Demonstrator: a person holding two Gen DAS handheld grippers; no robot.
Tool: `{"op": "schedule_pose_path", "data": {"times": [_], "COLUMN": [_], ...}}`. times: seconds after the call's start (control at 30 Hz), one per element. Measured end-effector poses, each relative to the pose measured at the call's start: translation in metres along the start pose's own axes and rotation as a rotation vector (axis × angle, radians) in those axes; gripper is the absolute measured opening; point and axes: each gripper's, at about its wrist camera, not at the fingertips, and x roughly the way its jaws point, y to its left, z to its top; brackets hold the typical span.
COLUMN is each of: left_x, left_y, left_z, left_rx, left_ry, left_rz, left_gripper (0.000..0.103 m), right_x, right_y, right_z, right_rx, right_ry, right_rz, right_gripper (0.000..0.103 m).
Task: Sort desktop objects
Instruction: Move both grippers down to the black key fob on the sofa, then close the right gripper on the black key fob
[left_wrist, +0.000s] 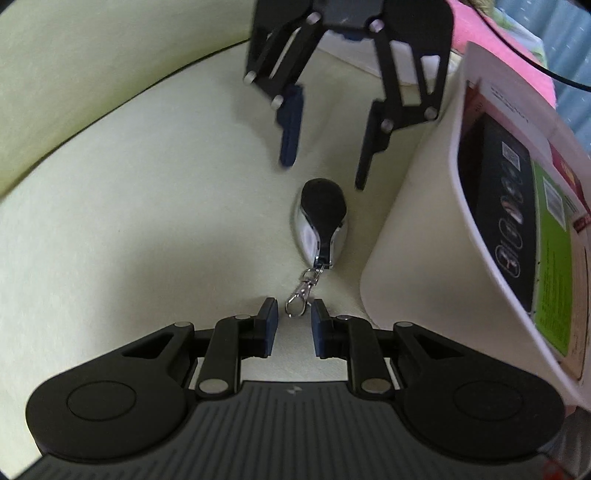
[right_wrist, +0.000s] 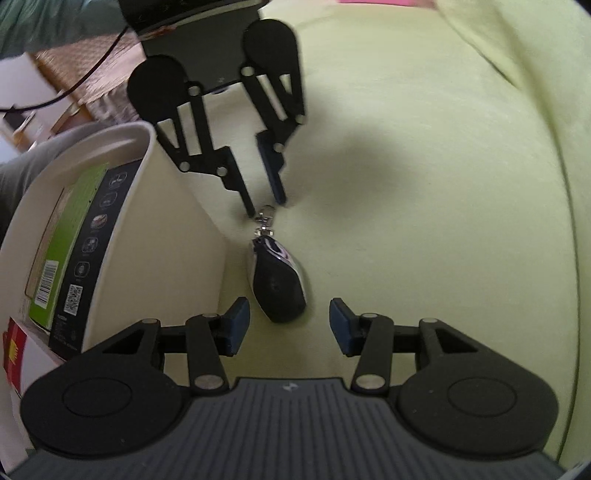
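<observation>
A black and chrome key fob (left_wrist: 323, 218) (right_wrist: 277, 284) lies on the pale green tabletop, its metal clasp (left_wrist: 300, 301) (right_wrist: 266, 218) pointing at my left gripper. My left gripper (left_wrist: 294, 326) (right_wrist: 266, 206) is open only a narrow gap, its blue-padded fingertips on either side of the clasp's end, not clamped on it. From the opposite side my right gripper (right_wrist: 289, 325) (left_wrist: 325, 171) stands wide open, its pads flanking the fob's rounded end without touching it. The two grippers face each other along the fob.
A white bin (left_wrist: 406, 240) (right_wrist: 177, 221) stands right beside the fob, holding a black and green box (left_wrist: 517, 206) (right_wrist: 85, 240) and a red and white one. The table's curved edge (left_wrist: 110, 107) runs at the back. Pink cloth and a black cable lie beyond the bin.
</observation>
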Motion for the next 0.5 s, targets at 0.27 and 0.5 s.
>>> {"op": "schedule_pose_path", "data": {"times": [0.27, 0.5], "left_x": [0.003, 0.004], "left_y": [-0.002, 0.015], "left_z": [-0.001, 0.009], "left_rx": [0.057, 0.027], "left_ry": [-0.039, -0.071], "left_rz": [-0.005, 0.114], "left_gripper": [0.023, 0.025], "right_x": [0.015, 0.012], "right_y": [0.009, 0.003], "right_z": [0.008, 0.013], "right_rx": [-0.053, 0.01], "right_ry": [-0.007, -0.052], "right_rz": [-0.028, -0.167], "right_gripper": [0.038, 0.03]}}
